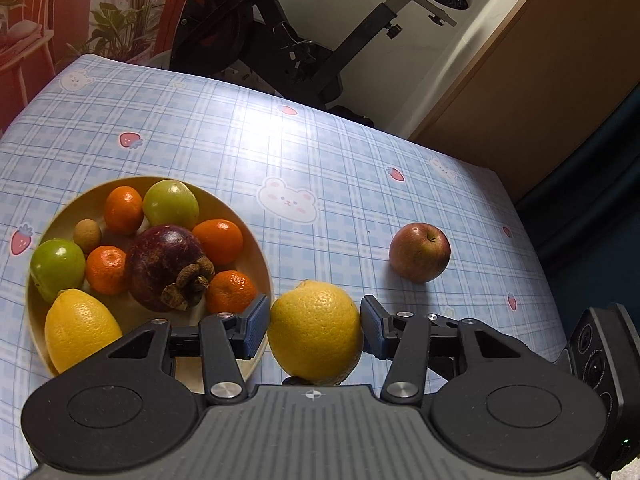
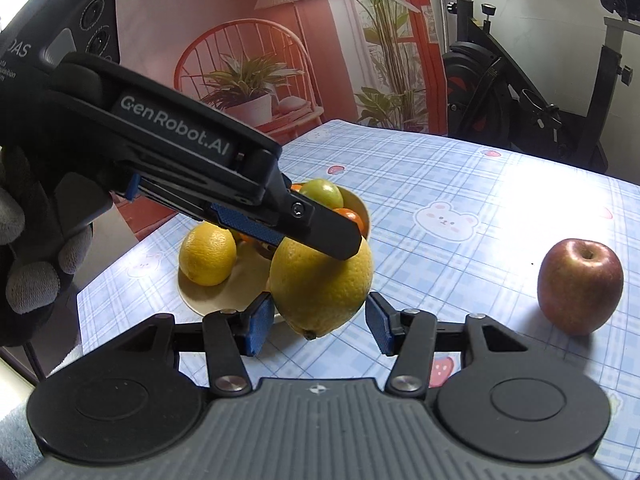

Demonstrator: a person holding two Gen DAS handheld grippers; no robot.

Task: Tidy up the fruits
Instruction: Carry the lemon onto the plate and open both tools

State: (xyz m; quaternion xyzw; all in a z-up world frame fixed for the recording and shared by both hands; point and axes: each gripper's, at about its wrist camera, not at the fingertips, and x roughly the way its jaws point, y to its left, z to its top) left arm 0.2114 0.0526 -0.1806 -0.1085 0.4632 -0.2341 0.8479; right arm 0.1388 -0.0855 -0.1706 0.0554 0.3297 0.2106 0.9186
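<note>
A yellow lemon sits between the fingers of my left gripper, whose blue pads touch its sides; it is raised off the table beside the bowl. In the right wrist view the same lemon hangs in the left gripper's fingers. My right gripper is open, its pads just either side of the lemon's lower end without touching. A cream bowl holds another lemon, several oranges, two green fruits, a mangosteen and a small brown fruit. A red apple lies on the table to the right.
The table wears a blue plaid cloth with bears and strawberries. An exercise bike stands behind the far edge, with a wooden cabinet at the right. The apple also shows in the right wrist view.
</note>
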